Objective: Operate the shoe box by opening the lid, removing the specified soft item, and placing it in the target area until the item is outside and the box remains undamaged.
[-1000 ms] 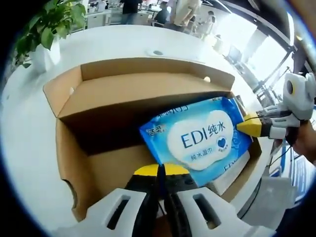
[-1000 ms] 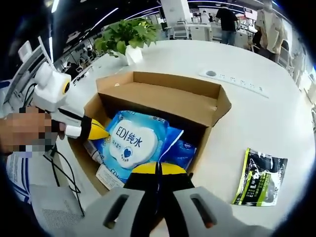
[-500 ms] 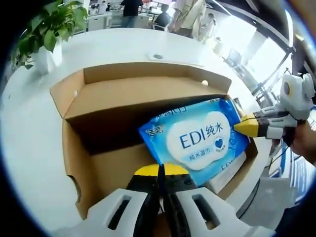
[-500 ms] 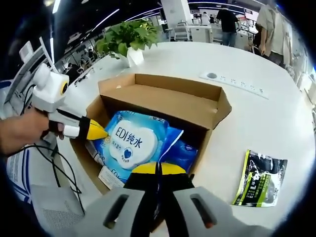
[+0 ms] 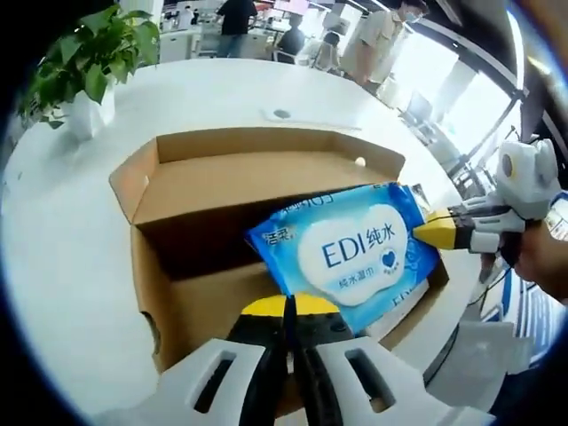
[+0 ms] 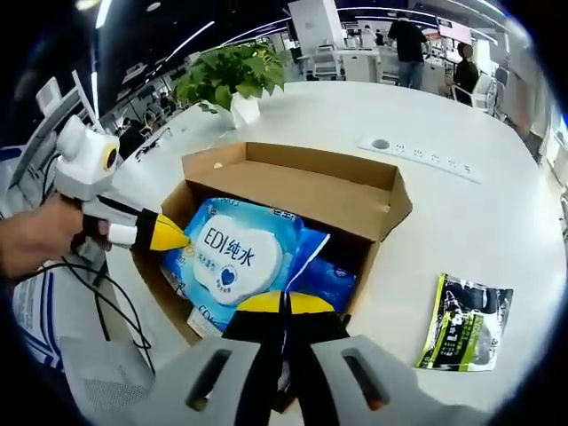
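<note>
An open cardboard shoe box (image 5: 213, 191) sits on a round white bench (image 5: 62, 257), its lid folded back on the far side. A blue pack of wet wipes (image 5: 348, 251), printed "EDI", is lifted at a tilt over the box opening, gripped at two opposite edges. In the left gripper view, the left gripper (image 5: 289, 309) has its yellow-tipped jaws clenched on the pack's near edge, while the right gripper (image 5: 433, 232) pinches its right edge. In the right gripper view, the right gripper (image 6: 286, 305) is clamped on the pack (image 6: 235, 257) above another blue packet (image 6: 327, 275) and a white item inside the box. A black-and-green sachet (image 6: 467, 321) lies on the bench to the right; a potted plant (image 6: 232, 73) stands at the far side.
</note>
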Demonstrator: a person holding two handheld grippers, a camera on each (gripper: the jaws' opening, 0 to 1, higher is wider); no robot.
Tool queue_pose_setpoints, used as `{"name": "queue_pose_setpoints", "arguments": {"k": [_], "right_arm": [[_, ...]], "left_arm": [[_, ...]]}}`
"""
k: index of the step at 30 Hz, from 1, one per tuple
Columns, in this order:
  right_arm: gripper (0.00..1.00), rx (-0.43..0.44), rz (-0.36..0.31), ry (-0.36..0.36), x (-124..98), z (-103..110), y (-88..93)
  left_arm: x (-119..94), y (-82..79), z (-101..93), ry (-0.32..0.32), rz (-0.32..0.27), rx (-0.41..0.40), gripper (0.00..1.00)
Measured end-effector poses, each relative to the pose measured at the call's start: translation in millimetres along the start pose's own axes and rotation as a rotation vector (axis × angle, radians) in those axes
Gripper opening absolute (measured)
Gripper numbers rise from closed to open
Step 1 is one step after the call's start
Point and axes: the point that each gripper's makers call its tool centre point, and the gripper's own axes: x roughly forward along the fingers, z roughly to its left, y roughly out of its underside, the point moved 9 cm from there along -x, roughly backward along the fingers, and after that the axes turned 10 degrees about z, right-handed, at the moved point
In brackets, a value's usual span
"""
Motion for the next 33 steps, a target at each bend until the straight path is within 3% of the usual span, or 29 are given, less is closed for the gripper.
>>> {"name": "queue_pose_setpoints", "arguments": {"k": [18,33], "right_arm": [[0.00,0.001,-0.050,0.020,-29.7,6.6,-3.1],[0.00,0.024,-0.088,0.064,-61.1,-6.7,2.4]], "left_arm": [[-31.2,-3.2,-19.5,0.013,-0.037,0.031,0.00],[-41.2,-15.4,-52.0,0.047,-0.061,0.074,0.00]]}}
